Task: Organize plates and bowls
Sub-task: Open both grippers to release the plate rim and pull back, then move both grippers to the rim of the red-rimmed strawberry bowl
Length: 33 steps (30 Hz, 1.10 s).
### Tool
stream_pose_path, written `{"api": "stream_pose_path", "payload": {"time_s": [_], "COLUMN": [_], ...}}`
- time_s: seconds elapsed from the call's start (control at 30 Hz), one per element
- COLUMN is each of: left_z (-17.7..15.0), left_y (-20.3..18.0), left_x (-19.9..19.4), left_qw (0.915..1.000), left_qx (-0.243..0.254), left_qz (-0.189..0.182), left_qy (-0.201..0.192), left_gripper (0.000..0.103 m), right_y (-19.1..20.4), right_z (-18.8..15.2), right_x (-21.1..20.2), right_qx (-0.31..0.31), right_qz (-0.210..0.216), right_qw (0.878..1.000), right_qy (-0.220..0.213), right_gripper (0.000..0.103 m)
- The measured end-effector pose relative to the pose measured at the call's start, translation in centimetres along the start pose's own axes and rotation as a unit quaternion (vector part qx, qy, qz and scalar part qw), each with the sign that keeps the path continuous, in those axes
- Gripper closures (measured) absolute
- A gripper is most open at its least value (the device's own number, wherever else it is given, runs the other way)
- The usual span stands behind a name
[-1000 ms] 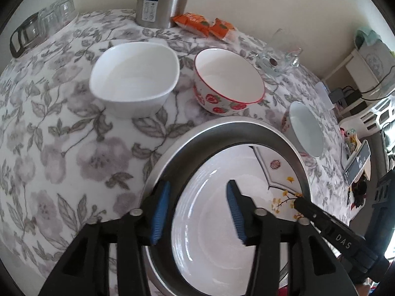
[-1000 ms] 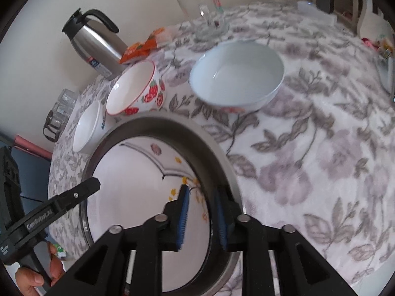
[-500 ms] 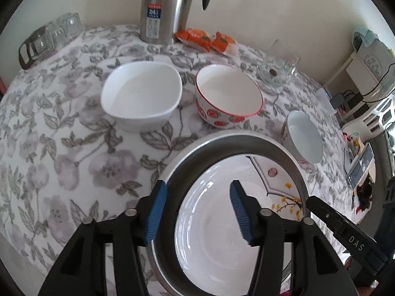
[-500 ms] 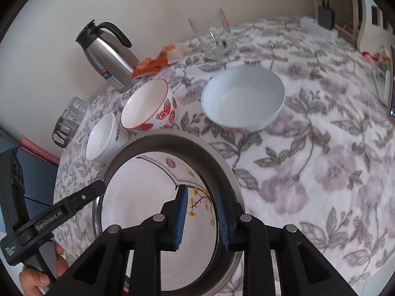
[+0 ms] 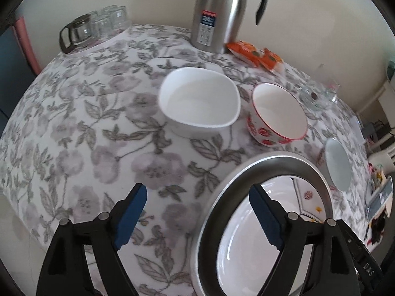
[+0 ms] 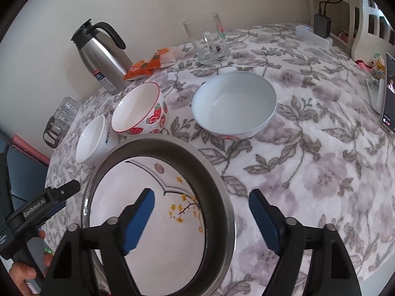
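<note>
A steel basin (image 5: 271, 159) (image 6: 158, 139) stands on the flowered tablecloth with a white plate with yellow blossoms (image 6: 172, 246) (image 5: 242, 259) lying in it. My left gripper (image 5: 197, 217) straddles the basin's left rim, its jaws opening and no pad touching the rim. My right gripper (image 6: 201, 222) straddles the right rim the same way, jaws opening and apart from the metal. Behind the basin stand a white squarish bowl (image 5: 200, 101) (image 6: 91, 139), a strawberry-patterned bowl (image 5: 279, 114) (image 6: 139, 109) and a pale round bowl (image 6: 234, 106) (image 5: 338, 164).
A steel thermos jug (image 5: 219, 12) (image 6: 103, 54), orange snack packets (image 5: 254, 53) and a glass mug (image 6: 209, 39) line the wall side. Drinking glasses (image 5: 98, 24) sit at the far left corner. A phone (image 6: 388, 93) stands at the right edge. A hand (image 6: 22, 273) holds the left gripper.
Both grippers have spread their jaws wide off the basin's rim, the right one from a near-shut pinch. The left gripper has drawn back to the left, showing more tablecloth.
</note>
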<state>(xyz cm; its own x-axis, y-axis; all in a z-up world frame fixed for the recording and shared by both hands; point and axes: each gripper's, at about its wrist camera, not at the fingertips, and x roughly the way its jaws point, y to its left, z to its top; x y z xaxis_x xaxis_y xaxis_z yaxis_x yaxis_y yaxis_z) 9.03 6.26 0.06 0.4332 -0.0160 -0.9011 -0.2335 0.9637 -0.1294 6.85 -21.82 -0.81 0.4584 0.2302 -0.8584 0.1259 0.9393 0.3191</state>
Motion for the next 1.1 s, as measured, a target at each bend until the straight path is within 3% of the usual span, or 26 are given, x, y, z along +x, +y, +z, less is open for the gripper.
{"api": "stream_pose_path", "payload": {"time_s": [0.17, 0.23, 0.63, 0.77, 0.9, 1.1], "left_z": [0.0, 0.0, 0.3, 0.8, 2.0, 4.2], "left_y": [0.1, 0.2, 1.1, 1.0, 0.2, -1.4], "left_x": [0.2, 0.2, -0.1, -1.1, -2.5, -4.5], "left_qw": [0.9999, 0.9997, 0.9987, 0.9985, 0.9969, 0.9936], "left_qx": [0.000, 0.000, -0.027, -0.031, -0.027, -0.039], "left_qz": [0.015, 0.021, 0.031, 0.005, 0.003, -0.035], "left_qy": [-0.005, -0.008, -0.029, -0.045, -0.074, -0.100], "left_gripper": [0.012, 0.011, 0.007, 0.007, 0.007, 0.007], "right_y": [-0.1, 0.0, -0.2, -0.5, -0.6, -0.1], "right_z": [-0.1, -0.1, 0.0, 0.0, 0.2, 0.5], "right_x": [0.3, 0.4, -0.2, -0.8, -1.0, -1.2], "right_qx": [-0.002, -0.005, -0.005, -0.002, -0.001, -0.007], "right_qz": [0.000, -0.002, -0.016, -0.021, -0.022, -0.022], "right_qw": [1.000, 1.000, 1.000, 0.998, 0.998, 0.997], "right_qy": [0.003, 0.003, -0.026, -0.052, -0.059, -0.069], "right_gripper": [0.011, 0.000, 0.000, 0.000, 0.000, 0.000]}}
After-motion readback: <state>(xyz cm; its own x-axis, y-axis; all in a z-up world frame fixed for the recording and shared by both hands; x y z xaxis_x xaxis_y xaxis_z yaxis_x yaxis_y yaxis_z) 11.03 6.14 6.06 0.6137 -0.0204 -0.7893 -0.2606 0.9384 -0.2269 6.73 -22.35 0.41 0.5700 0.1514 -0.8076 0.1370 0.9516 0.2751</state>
